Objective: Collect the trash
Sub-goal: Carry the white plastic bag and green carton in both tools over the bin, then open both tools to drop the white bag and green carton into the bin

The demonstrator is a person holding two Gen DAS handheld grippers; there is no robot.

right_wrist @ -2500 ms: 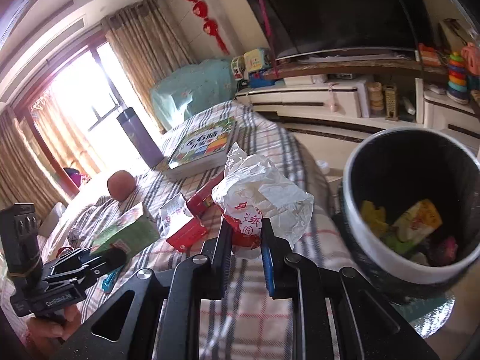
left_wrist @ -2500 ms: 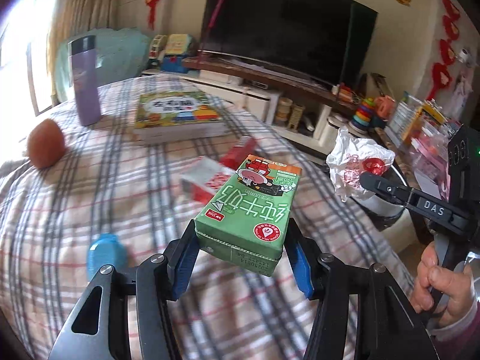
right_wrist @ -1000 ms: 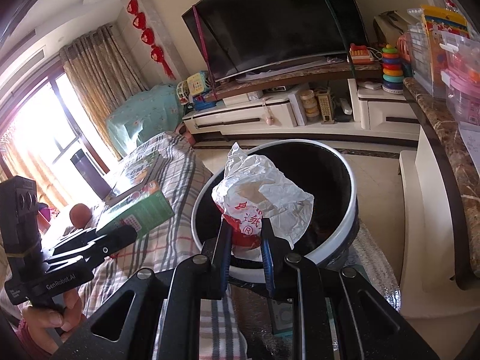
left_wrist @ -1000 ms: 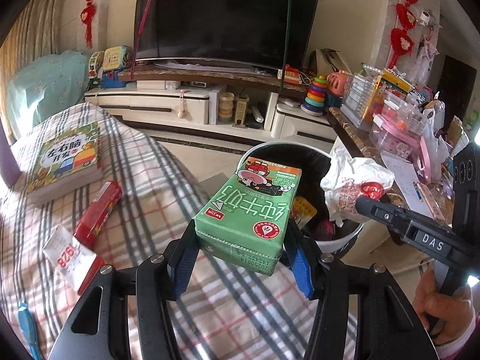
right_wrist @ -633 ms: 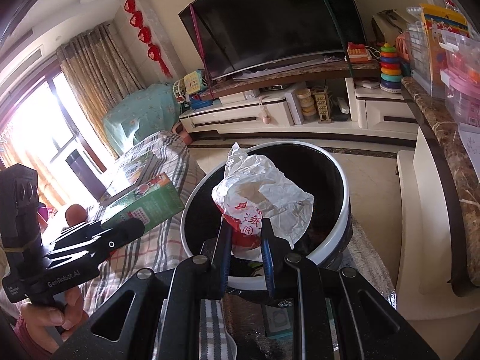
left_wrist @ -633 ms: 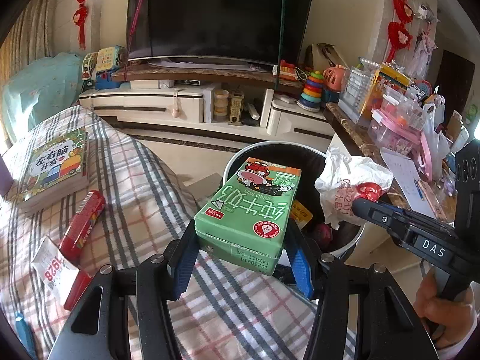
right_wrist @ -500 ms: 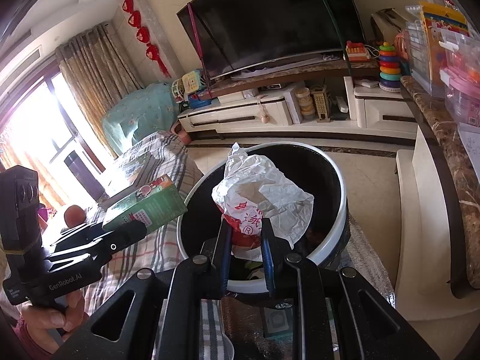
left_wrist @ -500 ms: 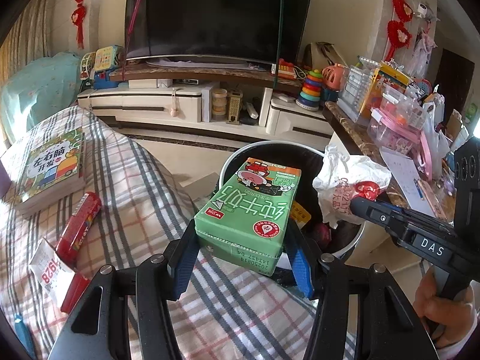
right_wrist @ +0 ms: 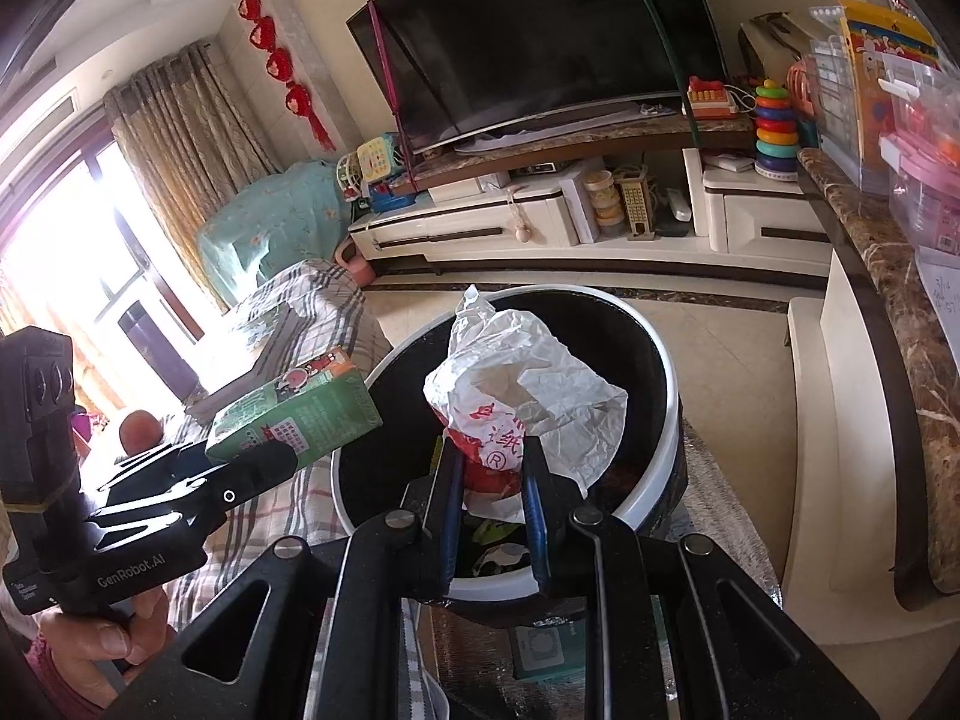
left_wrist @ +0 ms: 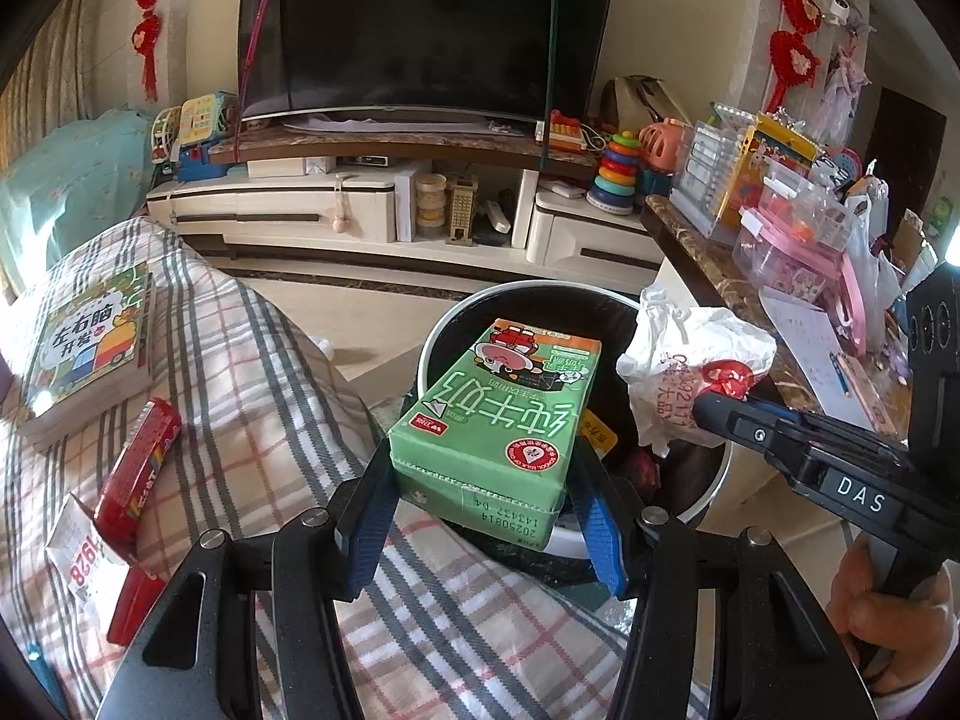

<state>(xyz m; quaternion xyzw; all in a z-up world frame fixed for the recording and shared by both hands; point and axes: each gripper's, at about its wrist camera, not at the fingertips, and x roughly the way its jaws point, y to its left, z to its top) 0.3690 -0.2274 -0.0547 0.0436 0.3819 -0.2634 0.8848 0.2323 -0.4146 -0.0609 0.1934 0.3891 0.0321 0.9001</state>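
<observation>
My left gripper is shut on a green milk carton and holds it over the near left rim of the round black trash bin with a white rim. My right gripper is shut on a crumpled white and red wrapper and holds it above the bin's opening. The carton and the left gripper also show in the right wrist view. The wrapper and the right gripper also show in the left wrist view. Other trash lies in the bin.
A plaid-covered table at left holds a red packet, a white wrapper and a picture book. A TV stand stands behind the bin. A marble counter with boxes runs along the right.
Both grippers have swung from over the table to the bin, still shut on their loads. The carton now hangs at the bin's rim and the wrapper over its opening.
</observation>
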